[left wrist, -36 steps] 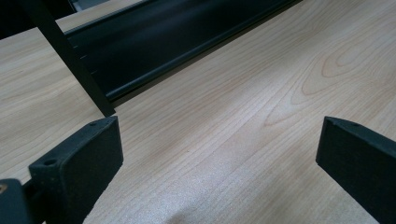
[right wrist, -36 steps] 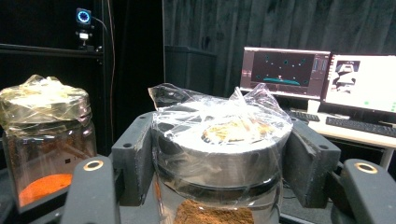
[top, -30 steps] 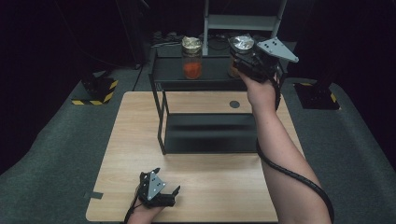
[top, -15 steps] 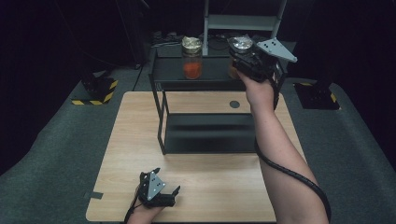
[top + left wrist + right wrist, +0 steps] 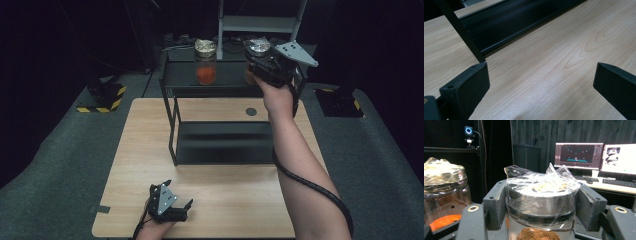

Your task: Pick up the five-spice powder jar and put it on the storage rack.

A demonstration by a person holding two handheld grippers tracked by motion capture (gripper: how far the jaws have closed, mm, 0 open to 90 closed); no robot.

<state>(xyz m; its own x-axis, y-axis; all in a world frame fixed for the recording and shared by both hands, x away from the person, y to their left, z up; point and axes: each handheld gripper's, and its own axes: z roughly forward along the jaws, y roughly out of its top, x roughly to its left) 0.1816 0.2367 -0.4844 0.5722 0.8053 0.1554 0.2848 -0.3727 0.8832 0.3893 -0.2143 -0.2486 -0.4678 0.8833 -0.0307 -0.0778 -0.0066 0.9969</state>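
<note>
A jar with a silver lid [image 5: 259, 46] under crinkled plastic wrap holds brown powder [image 5: 537, 234]. My right gripper [image 5: 261, 59] is shut on it just below the lid [image 5: 541, 192], over the right end of the black rack's top shelf [image 5: 227, 80]. I cannot tell whether the jar rests on the shelf. A second wrapped jar with orange powder [image 5: 206, 62] stands on the same shelf to the left [image 5: 444, 197]. My left gripper [image 5: 179, 195] lies low on the wooden table [image 5: 145, 135] near its front edge, open with nothing between its fingers [image 5: 466, 87].
The rack's lower shelf [image 5: 225, 142] sits on the table, with a front leg [image 5: 461, 32] close to the left gripper. A dark round mark [image 5: 251, 111] lies on the table behind the rack. Monitors [image 5: 579, 155] glow in the background.
</note>
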